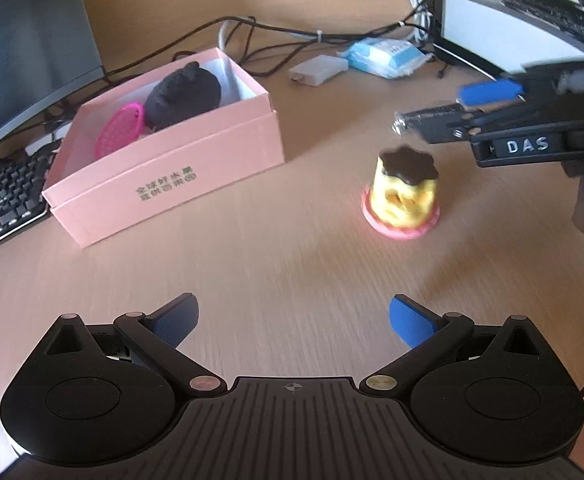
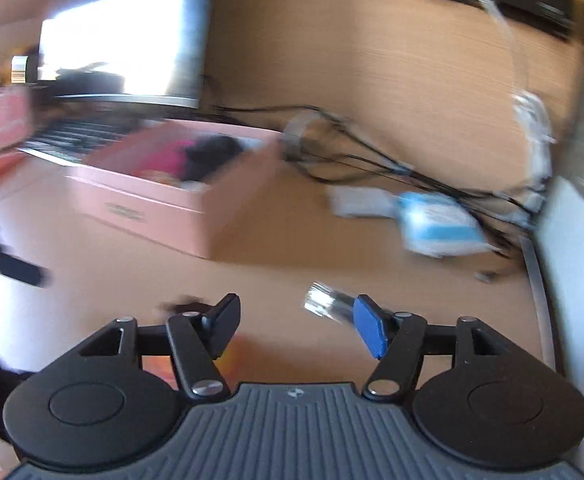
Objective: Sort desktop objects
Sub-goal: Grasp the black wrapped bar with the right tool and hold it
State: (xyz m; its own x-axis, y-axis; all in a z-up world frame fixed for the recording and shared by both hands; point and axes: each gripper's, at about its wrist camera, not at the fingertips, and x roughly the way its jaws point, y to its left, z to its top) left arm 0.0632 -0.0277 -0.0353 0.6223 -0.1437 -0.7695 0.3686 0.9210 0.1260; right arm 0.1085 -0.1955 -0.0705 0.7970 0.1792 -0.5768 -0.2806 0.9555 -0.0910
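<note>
A yellow pudding toy [image 1: 403,196] with a dark top and pink base stands upright on the desk [image 1: 251,248], to the right of the open pink box [image 1: 171,168] that already holds a black plush [image 1: 183,96] and a magenta piece [image 1: 119,130]. The right gripper [image 1: 444,108] hangs just above and to the right of the toy, plainly the nearer of the two; its fingers are spread moderately with nothing between them, though its own view is heavily blurred. The left gripper [image 1: 294,320] sits well back, spread wide and empty, with the toy ahead and to its right. The toy's long axis runs vertically, dark cap up, so a grasp would likely come from above or across its sides; the box lies to its left.
</note>
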